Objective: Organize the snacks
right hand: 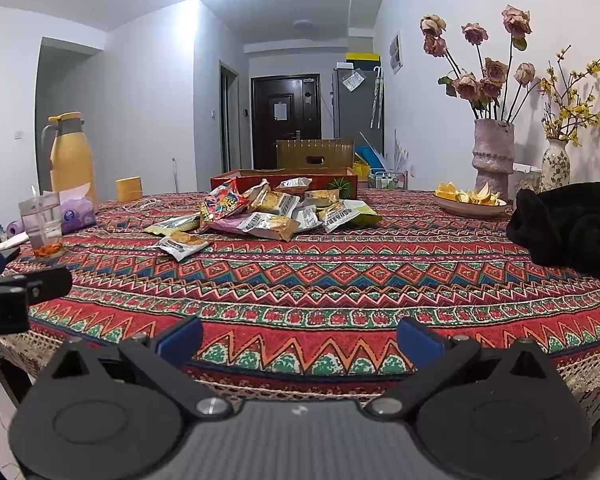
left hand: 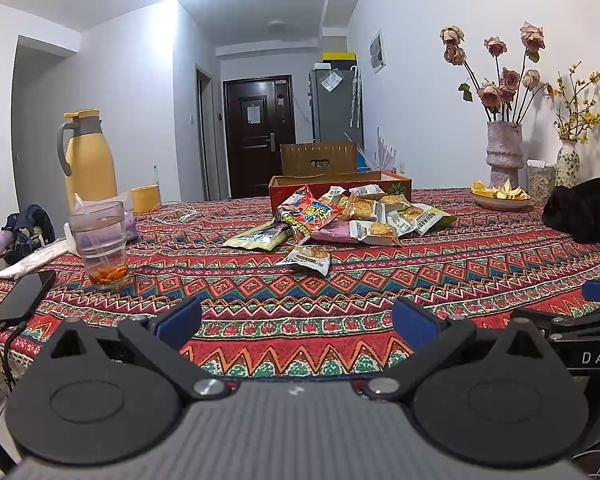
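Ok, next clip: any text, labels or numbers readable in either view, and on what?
"DAS": white letters on the right gripper's black body, cut off by the frame edge.
Print on the snack packets: too blurred to read.
Paper on the door: too small.
Note on the fridge: too small.

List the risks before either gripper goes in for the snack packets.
1. The glass with liquid stands near the left gripper, with a phone beside it; a sideways swing may tip it.
2. The snack packets lie overlapped in front of the red box, so a pinch might drag several.
3. The right gripper may snag the patterned tablecloth.
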Demonstrator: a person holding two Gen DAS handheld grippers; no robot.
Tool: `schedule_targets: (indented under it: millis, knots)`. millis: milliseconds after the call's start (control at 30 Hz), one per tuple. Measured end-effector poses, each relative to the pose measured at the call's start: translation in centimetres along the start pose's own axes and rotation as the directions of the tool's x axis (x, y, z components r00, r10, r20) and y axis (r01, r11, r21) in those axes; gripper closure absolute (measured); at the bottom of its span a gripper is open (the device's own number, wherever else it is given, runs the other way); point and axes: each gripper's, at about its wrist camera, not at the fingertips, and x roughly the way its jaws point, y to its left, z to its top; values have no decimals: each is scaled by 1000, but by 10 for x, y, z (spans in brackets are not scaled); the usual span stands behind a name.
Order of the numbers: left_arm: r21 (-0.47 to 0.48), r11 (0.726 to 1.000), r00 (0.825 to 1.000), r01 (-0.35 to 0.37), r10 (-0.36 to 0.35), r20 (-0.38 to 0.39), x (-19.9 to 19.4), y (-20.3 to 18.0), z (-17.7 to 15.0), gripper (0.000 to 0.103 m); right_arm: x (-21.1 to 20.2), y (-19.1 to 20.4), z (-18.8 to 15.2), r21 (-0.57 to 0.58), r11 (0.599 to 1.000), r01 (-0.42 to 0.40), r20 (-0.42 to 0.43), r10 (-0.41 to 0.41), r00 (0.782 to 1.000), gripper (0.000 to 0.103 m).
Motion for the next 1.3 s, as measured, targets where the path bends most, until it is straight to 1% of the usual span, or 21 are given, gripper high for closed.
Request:
schedule_targets:
  millis: [1133, 1300]
  knots:
    - [2, 1000, 1000, 3, -3, -7, 0, 1, -3, 0, 1, 1, -3, -2, 1000, 3, -10, -3, 1000, 0]
    - [6, 1000, 1000, 5, -5, -20, 3, 0, -2, 0, 3, 1, -2, -1, 1000, 6, -13, -6, 1000, 0]
